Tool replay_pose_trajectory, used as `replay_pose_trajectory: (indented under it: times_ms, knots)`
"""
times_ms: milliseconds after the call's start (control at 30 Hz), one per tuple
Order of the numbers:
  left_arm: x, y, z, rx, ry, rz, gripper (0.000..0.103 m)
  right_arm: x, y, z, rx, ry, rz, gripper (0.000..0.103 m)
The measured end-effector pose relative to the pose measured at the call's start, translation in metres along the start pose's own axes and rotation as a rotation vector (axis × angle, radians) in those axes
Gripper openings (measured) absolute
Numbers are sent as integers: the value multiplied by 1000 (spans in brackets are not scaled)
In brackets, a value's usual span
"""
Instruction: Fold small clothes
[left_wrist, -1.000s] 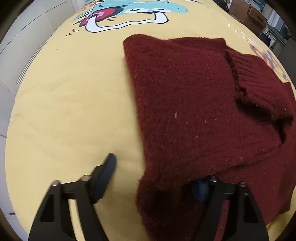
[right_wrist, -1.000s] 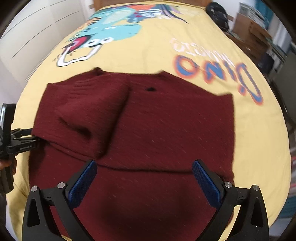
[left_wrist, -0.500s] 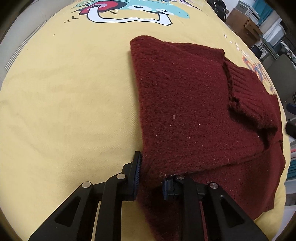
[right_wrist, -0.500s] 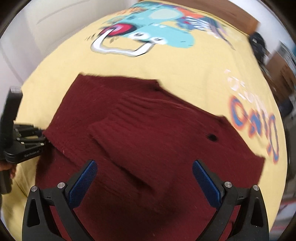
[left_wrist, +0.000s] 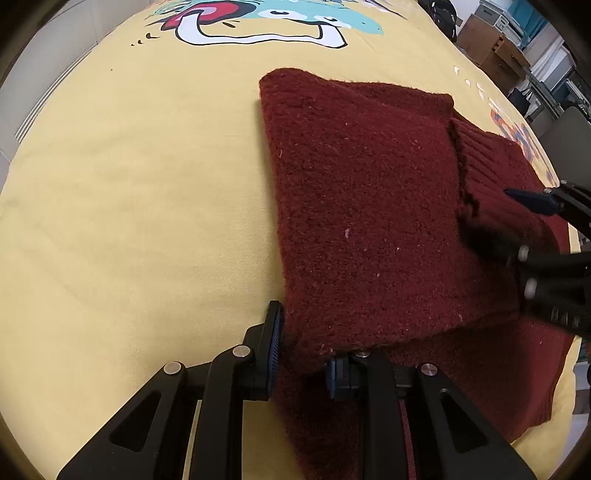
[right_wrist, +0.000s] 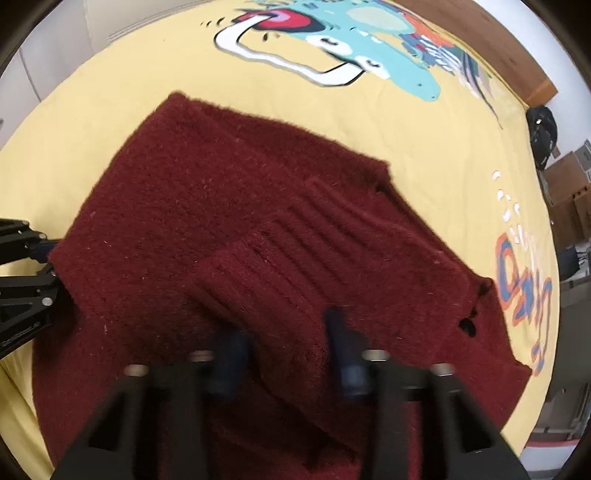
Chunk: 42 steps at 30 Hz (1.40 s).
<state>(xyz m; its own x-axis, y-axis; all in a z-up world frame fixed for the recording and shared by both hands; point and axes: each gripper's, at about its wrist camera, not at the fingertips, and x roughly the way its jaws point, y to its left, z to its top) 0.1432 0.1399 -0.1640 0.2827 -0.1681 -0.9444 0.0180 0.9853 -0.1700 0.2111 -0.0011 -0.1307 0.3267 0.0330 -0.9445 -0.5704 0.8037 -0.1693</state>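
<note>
Yellow cartoon-print sheet (left_wrist: 129, 206) w/ maroon sweater (left_wrist: 369, 221): L gripper (left_wrist: 303, 354) clamped on edge, R gripper (right_wrist: 288, 354) around ribbed cuff, grip unclear.

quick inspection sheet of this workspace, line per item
surface: yellow bedsheet with a cartoon dinosaur print, lightly creased
job's things: dark red knit sweater lying partly folded, ribbed sleeve cuff laid across its body
clutter: nothing seen on the sheet
grippers: left gripper shut on the sweater's near edge; right gripper blurred, fingers on either side of the sleeve fabric, grip unclear
cables: nothing seen
surroundings: cardboard boxes and shelving past the far right edge; a dark bag beside the bed; pale wall panels on the left
</note>
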Motion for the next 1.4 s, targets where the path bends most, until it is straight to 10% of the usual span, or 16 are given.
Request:
replay_pose_trajectory:
  times_ms: [533,1033,1167,1267,1400]
  knots:
    - [-5,-3,-1,22,-4,47,19,-59,-172,-117,543,-122,173,16]
    - [-6,-20,-5,38,6,92,19,-3,-201,-199,765,-31,236,13]
    - [-6,-21,-6,46,0,100,21,-8,-198,-197,739,-26,221,31]
    - [-9,-30,-11,49,7,152,43,-19,-200,-197,724,-22,178,74]
    - [-25,-36,-17,65,-7,177,88,-42,-203,-201,691,-55,159,82]
